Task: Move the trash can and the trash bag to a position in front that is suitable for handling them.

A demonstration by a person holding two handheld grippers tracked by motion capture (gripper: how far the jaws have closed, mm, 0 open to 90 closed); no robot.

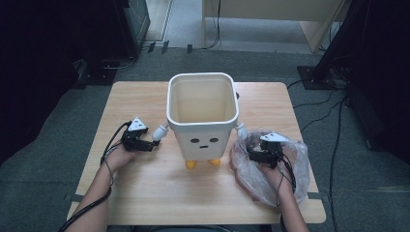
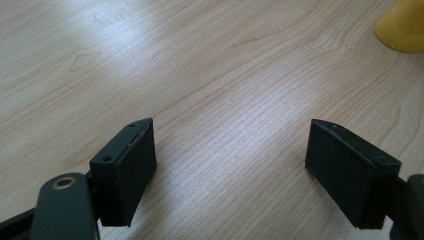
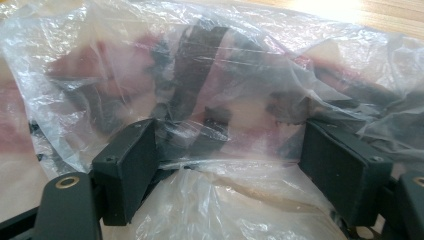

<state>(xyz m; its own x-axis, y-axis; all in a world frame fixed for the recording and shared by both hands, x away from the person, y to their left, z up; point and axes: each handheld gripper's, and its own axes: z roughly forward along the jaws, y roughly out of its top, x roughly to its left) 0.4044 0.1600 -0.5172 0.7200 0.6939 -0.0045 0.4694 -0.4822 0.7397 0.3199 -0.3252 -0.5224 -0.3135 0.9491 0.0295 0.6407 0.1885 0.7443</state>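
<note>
1. Although the clear plastic bag (image 1: 270, 164) lies crumpled on the counter (image 1: 145, 193) to the right of the white bin (image 1: 203, 113), none of it is over the bin's rim, so lining the bin looks barely begun.
2. The right tool (image 1: 263, 155) sits in the bag's folds with its jaws spread wide; film lies between them but is not pinched.
3. The left tool (image 1: 140, 141) rests just left of the bin, near its small white arm (image 1: 159, 132), jaws apart and holding nothing.
4. What is left, by my reading: grip the bag, open its mouth, and draw it over the rim.
5. The right gripper view shows wrinkled film (image 3: 210, 100) draped across the jaws, which the high view cannot resolve.
6. The left gripper view shows bare wood and a yellow foot (image 2: 402, 25); the high view alone shows the bin's empty inside.
</note>
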